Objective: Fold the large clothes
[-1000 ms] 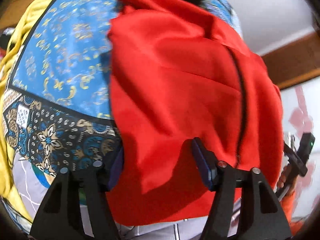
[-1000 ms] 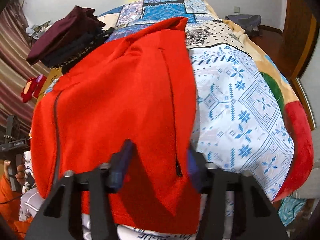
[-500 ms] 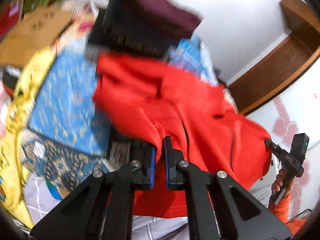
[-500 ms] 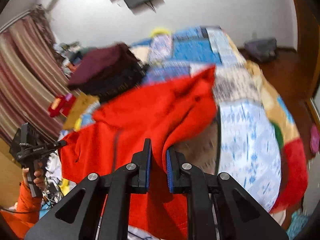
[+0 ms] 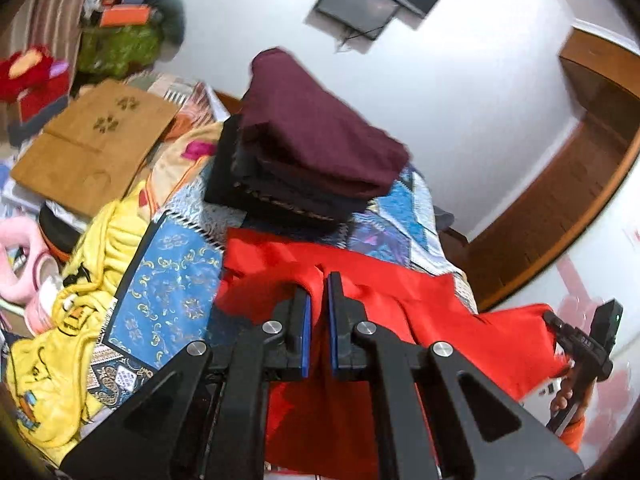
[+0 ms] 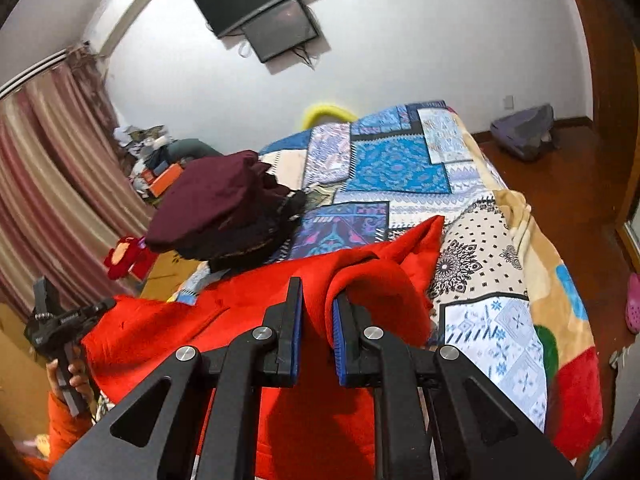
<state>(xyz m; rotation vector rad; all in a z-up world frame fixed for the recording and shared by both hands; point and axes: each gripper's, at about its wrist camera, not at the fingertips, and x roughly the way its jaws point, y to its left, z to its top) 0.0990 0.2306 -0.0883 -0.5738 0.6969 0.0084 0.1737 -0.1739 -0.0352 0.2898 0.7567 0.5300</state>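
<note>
A large red garment (image 5: 420,320) lies on the patchwork bedspread (image 5: 176,296) and is lifted at its near edge. My left gripper (image 5: 318,288) is shut on a pinch of the red cloth. In the right wrist view my right gripper (image 6: 318,300) is shut on a fold of the same red garment (image 6: 372,276), which drapes over the right finger. The cloth hangs between both grippers above the bed (image 6: 480,240). Each gripper shows in the other's view: the right one (image 5: 584,344) and the left one (image 6: 56,320).
A stack of folded dark clothes, maroon on top (image 5: 316,152) (image 6: 224,208), sits on the bed just beyond the red garment. A yellow garment (image 5: 80,280) lies at the bed's left side. A brown board (image 5: 92,144) and clutter stand left; wooden floor (image 6: 560,184) right.
Both grippers were open over the flat red garment; they closed on its near edge and lifted it, so the views now tilt up toward the wall.
</note>
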